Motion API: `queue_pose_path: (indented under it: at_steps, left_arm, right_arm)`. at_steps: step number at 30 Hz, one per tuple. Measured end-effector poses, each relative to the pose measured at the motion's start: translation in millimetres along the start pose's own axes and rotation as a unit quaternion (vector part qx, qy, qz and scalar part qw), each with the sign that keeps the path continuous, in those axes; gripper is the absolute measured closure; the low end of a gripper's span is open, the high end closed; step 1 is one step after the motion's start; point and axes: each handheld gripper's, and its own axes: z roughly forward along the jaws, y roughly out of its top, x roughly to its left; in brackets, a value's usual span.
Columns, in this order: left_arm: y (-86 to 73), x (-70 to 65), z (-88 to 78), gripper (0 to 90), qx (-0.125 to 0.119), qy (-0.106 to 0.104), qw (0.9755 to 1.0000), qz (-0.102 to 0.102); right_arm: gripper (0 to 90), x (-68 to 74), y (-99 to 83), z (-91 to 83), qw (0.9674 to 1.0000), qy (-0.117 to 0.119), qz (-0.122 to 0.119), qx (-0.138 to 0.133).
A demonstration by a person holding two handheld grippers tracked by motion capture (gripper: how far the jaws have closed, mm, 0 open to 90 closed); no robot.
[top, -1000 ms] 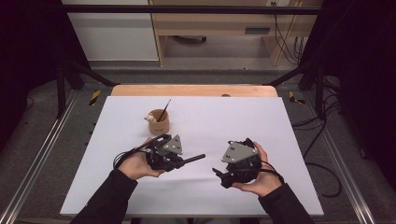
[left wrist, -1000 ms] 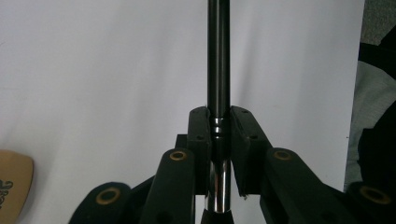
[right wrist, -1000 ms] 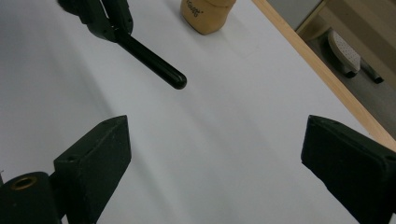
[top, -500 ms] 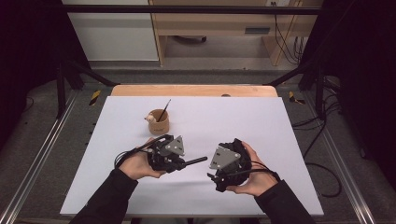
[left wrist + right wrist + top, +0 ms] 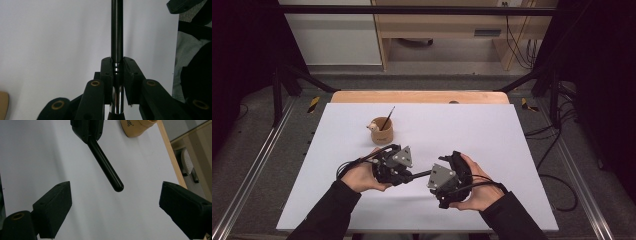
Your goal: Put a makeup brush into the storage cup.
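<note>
left tongs (image 5: 117, 72) clenched on black pen (image 5: 117, 32), right tongs (image 5: 115, 205) spread wide, tan cup (image 5: 382, 131) behind

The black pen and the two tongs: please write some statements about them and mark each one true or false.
1. The left tongs are shut on the black pen. True.
2. The right tongs are shut. False: they are wide open, holding nothing.
3. The pen's free end points toward the right tongs. True.
4. The brown cup lies tipped over. False: it stands upright with a thin stick in it.
</note>
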Motion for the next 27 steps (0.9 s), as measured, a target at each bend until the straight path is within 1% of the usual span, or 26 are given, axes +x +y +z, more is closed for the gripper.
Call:
queue_pose_path:
  at_steps: [2, 3, 4, 8, 10, 13, 15, 16, 19, 20, 21, 22, 23, 24, 25, 26, 27]
  left_arm:
    - [0.7, -1.1, 0.3, 78.6, 0.005, 0.0, 1.0, 0.001]
    - [0.9, -1.5, 0.5, 78.6, 0.005, 0.0, 1.0, 0.0]
    - [1.3, -1.8, 0.5, 78.6, 0.008, 0.0, 1.0, -0.001]
    - [2.9, -2.0, -0.7, 78.6, 0.009, -0.002, 1.0, 0.0]
    - [4.1, -2.2, -0.5, 78.6, 0.009, -0.003, 1.0, -0.001]
    - [6.4, -2.3, 0.4, 78.6, 0.012, -0.005, 0.9999, -0.001]
    - [7.5, -2.8, 1.1, 78.6, 0.016, -0.005, 0.9999, -0.001]
    - [8.0, -3.3, 1.8, 78.6, 0.018, -0.006, 0.9998, -0.001]
    - [9.7, -3.4, 2.9, 78.6, 0.021, -0.007, 0.9998, -0.002]
    - [10.1, -3.3, 3.0, 78.6, 0.02, -0.008, 0.9998, -0.003]
    - [10.8, -2.9, 2.7, 78.6, 0.023, -0.006, 0.9997, 0.001]
    - [11.1, -3.3, 3.3, 78.6, 0.018, -0.007, 0.9998, -0.002]
    - [11.8, -3.7, 3.2, 78.6, 0.018, -0.008, 0.9998, -0.002]
    - [12.3, -3.5, 3.1, 78.6, 0.021, -0.009, 0.9997, 0.002]
    - [13.1, -3.2, 2.5, 78.6, 0.024, -0.007, 0.9997, 0.007]
    - [13.5, -3.7, 2.6, 78.6, 0.023, -0.008, 0.9997, 0.005]
    - [13.9, -4.0, 2.8, 78.5, 0.022, -0.009, 0.9997, 0.005]
  right_arm:
    - [12.0, 1.5, 1.0, 0.7, 1.0, 0.001, -0.008, 0.003]
    - [12.2, 2.6, 1.4, 1.3, 0.9999, -0.004, -0.011, 0.003]
    - [12.3, 2.9, 2.0, 1.8, 0.9999, -0.002, -0.016, 0.004]
    - [13.3, 6.4, 4.0, 4.0, 0.9997, -0.003, -0.024, 0.009]
    - [13.6, 7.3, 4.4, 4.6, 0.9996, 0.0, -0.025, 0.011]
    - [14.3, 8.2, 5.0, 6.0, 0.9996, -0.002, -0.027, 0.009]
    - [14.9, 8.4, 5.1, 6.7, 0.9994, -0.003, -0.034, 0.009]
    - [15.1, 9.1, 5.4, 6.7, 0.9994, -0.002, -0.033, 0.011]
    - [16.5, 10.6, 6.0, 7.6, 0.9992, -0.002, -0.038, 0.011]
    - [17.1, 10.9, 6.4, 8.0, 0.9991, -0.002, -0.041, 0.011]
    - [17.8, 11.2, 6.6, 8.3, 0.999, -0.005, -0.044, 0.012]
    - [18.8, 11.6, 6.8, 8.5, 0.9989, -0.003, -0.046, 0.011]
    - [19.9, 12.3, 7.0, 8.9, 0.9987, -0.003, -0.049, 0.011]
    - [20.9, 11.1, 6.9, 9.1, 0.9977, -0.004, -0.066, 0.014]
    - [21.9, 11.9, 7.1, 9.7, 0.9976, -0.005, -0.068, 0.013]
    - [22.9, 12.2, 7.3, 10.2, 0.9971, -0.005, -0.075, 0.013]
    - [23.9, 13.0, 7.7, 10.4, 0.9971, -0.006, -0.075, 0.014]
